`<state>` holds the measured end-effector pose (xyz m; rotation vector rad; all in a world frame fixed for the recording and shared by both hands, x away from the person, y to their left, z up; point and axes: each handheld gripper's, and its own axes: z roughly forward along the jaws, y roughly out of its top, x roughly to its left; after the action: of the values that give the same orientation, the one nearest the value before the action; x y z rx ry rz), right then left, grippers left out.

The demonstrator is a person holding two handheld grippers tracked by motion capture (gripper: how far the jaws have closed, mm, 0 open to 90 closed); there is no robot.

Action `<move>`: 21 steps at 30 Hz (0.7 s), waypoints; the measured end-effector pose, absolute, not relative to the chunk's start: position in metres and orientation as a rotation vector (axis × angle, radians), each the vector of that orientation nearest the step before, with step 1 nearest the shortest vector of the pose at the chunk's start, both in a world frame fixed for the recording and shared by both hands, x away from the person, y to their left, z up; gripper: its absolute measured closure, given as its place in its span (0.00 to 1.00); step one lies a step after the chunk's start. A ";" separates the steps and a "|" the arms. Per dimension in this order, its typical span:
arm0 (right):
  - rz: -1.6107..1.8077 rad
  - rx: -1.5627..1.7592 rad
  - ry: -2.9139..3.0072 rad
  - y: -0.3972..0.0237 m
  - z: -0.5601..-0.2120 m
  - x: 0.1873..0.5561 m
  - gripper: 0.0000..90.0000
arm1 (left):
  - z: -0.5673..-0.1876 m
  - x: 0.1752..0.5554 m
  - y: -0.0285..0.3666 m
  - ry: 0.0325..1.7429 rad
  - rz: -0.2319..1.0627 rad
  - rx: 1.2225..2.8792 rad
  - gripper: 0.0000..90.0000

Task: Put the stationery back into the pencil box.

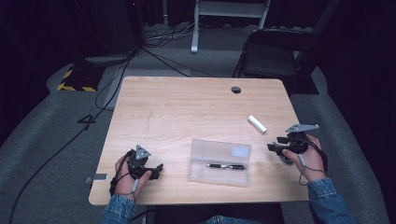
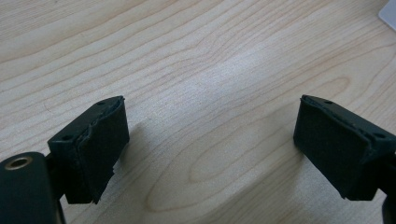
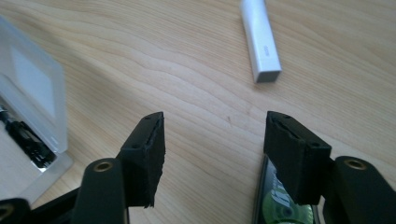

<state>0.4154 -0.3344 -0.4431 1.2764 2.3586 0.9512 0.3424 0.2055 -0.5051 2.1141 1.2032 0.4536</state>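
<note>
We work at a light wooden table (image 1: 177, 112) on grey carpet, a dark folding chair (image 1: 275, 53) beyond its far edge. Our left gripper (image 1: 156, 169) and right gripper (image 1: 273, 147) rest near the front corners, jaws apart and empty. The clear case (image 1: 220, 162) lies near the front edge, the white tube (image 1: 257, 124) towards the right edge.

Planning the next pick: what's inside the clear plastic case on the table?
Inside the clear plastic case lies one black pen, lengthwise near the front wall. A pale label on the lid hides that corner, so anything beneath it can't be seen.
</note>
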 end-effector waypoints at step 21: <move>0.801 1.422 2.324 -0.359 -0.467 0.427 0.35 | -0.505 0.341 0.205 1.201 0.452 2.115 0.12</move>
<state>0.4267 -0.3590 -0.4672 1.4221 2.3244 0.8010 0.3413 0.2055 -0.5052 2.1152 1.2012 0.4516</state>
